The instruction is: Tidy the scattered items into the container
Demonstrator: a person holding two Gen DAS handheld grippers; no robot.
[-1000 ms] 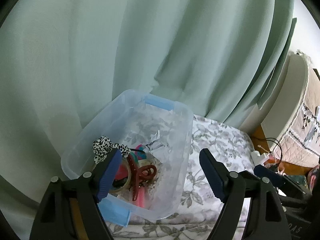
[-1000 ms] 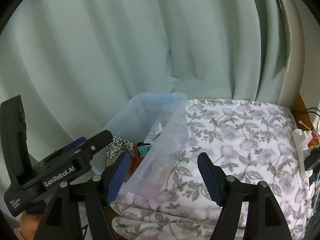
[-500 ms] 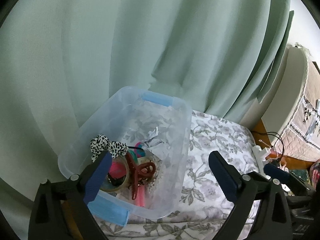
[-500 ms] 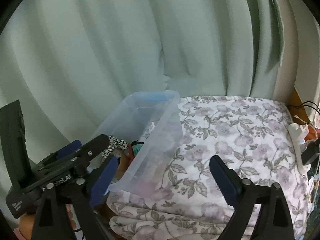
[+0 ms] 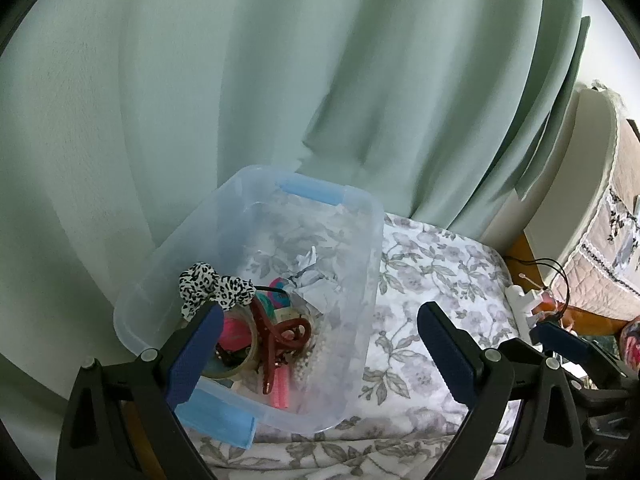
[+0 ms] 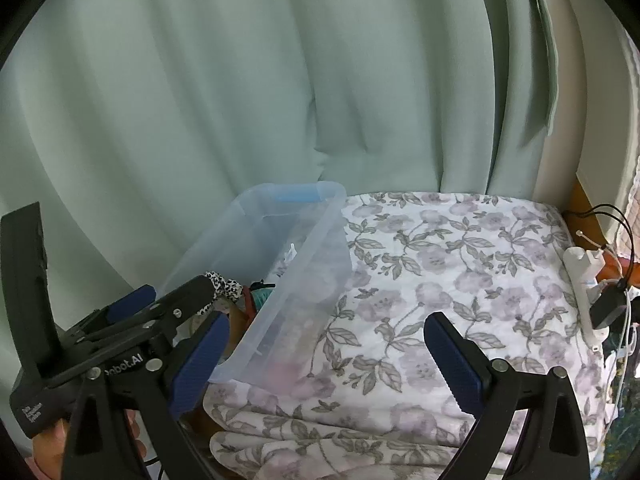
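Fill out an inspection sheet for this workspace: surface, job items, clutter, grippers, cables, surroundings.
Surface: floral bedspread, no loose items seen on it.
Job's things: clear bin with blue latches on the bedspread; inside lie a leopard-print scrunchie, a red claw clip, a tape roll, crumpled paper and small beads.
Clutter: nothing seen.
Grippers: left gripper and right gripper both open, nothing between the jaws.
Cables: black cord and white power strip at the bed's right edge.
Surroundings: pale green curtain behind.
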